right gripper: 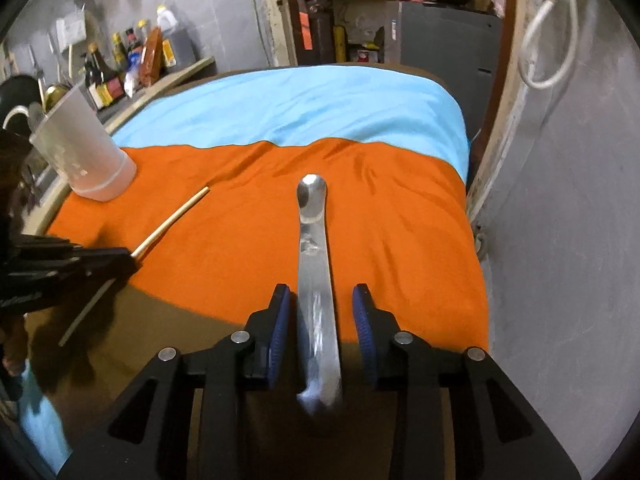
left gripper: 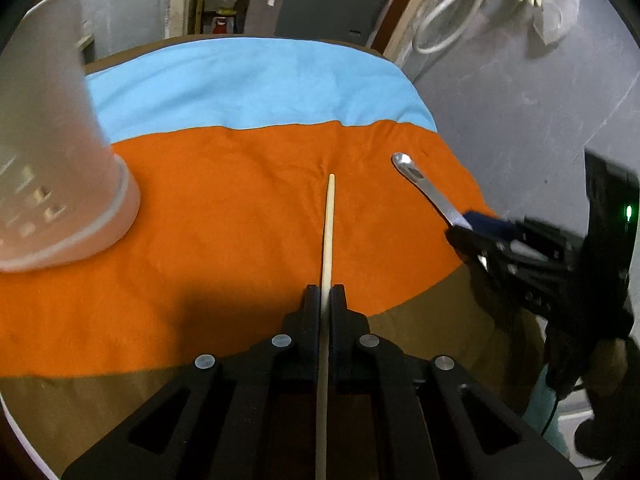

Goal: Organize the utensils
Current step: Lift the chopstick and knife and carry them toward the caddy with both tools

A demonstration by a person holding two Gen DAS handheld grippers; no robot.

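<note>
Clamping a wooden chopstick [left gripper: 328, 236] between its closed black fingers, the left gripper [left gripper: 326, 294] holds the stick pointing forward over the orange cloth [left gripper: 224, 216]. Fingers of the right gripper [right gripper: 321, 300] stand apart, their blue pads [right gripper: 280, 320] on either side of a metal spoon [right gripper: 314, 248] without visibly touching it; the spoon's bowl lies on the orange cloth. A translucent plastic utensil holder [right gripper: 86, 152] stands at the cloth's left edge, beyond which lies a blue cloth [left gripper: 248, 84]

left hand-held gripper [left gripper: 326, 294] clamps chopstick [left gripper: 329, 224] | spoon [left gripper: 420, 182] rt | cup [left gripper: 60, 184] lft, orange cloth [left gripper: 224, 208]
</note>
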